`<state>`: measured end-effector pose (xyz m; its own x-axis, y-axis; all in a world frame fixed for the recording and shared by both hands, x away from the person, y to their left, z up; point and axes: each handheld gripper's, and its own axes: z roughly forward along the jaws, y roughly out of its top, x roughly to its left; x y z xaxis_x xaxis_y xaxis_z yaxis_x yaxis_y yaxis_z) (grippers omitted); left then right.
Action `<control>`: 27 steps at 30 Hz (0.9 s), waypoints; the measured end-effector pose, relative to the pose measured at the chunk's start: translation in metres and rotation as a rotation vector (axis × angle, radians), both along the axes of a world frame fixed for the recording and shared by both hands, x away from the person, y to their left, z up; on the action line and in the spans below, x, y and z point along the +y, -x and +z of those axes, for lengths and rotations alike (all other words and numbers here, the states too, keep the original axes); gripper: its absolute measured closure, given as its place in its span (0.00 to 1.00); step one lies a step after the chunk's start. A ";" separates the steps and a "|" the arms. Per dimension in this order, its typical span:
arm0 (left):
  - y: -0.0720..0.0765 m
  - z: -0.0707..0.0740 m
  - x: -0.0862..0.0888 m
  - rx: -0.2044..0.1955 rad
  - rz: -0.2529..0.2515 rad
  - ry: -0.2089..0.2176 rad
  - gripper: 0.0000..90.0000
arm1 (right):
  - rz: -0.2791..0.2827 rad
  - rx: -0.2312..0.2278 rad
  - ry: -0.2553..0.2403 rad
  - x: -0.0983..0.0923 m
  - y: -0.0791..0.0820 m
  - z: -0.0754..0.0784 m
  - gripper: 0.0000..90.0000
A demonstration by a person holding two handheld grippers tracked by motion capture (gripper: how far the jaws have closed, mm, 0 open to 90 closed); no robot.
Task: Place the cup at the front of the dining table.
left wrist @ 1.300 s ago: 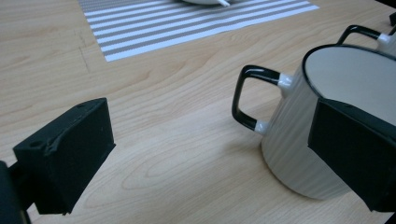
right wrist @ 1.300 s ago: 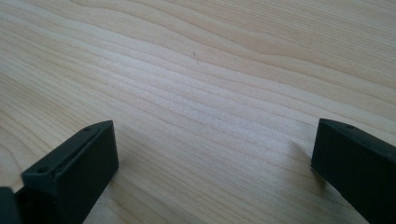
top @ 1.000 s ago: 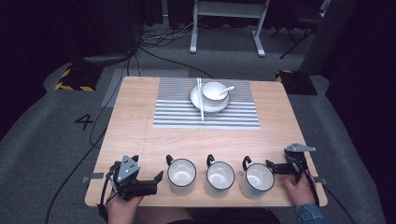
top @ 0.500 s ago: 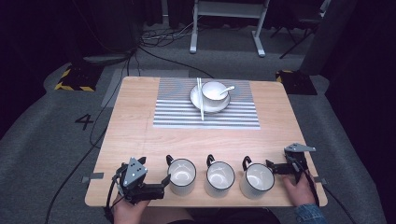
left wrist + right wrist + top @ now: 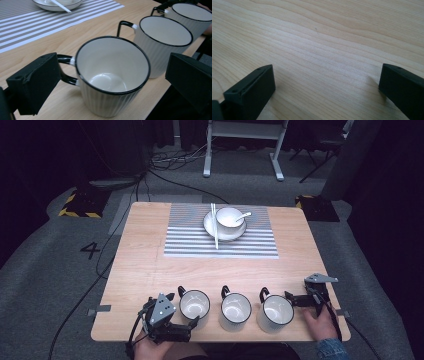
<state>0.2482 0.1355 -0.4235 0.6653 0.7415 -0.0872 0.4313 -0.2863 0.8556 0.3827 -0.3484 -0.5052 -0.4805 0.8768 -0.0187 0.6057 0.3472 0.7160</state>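
Jaws of left gripper (image 5: pixel 110 82) stood spread wide around nearest mug (image 5: pixel 112 75), not clamping; mug base cut off. Right gripper (image 5: pixel 325 90) gaped too, over bare table (image 5: pixel 317 37). Two more mugs (image 5: pixel 235 310) (image 5: pixel 275 312) sat right; bowl (image 5: pixel 230 218) w/ chopsticks (image 5: pixel 214 225) far, on striped mat (image 5: pixel 220 242).

A light wooden table (image 5: pixel 145 265) stands on grey carpet (image 5: pixel 55 270) in a dark room; beyond the grippers, a white frame's legs (image 5: pixel 207 150) and floor cables (image 5: pixel 175 162).
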 end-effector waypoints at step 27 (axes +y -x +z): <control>-0.022 -0.046 -0.024 0.104 0.048 0.013 0.00 | 0.000 0.000 0.000 0.000 0.000 0.000 0.01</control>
<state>0.2705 0.1117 -0.4694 0.6156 0.7709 -0.1635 0.5312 -0.2525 0.8088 0.3827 -0.3484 -0.5053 -0.4807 0.8767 -0.0191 0.6053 0.3475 0.7161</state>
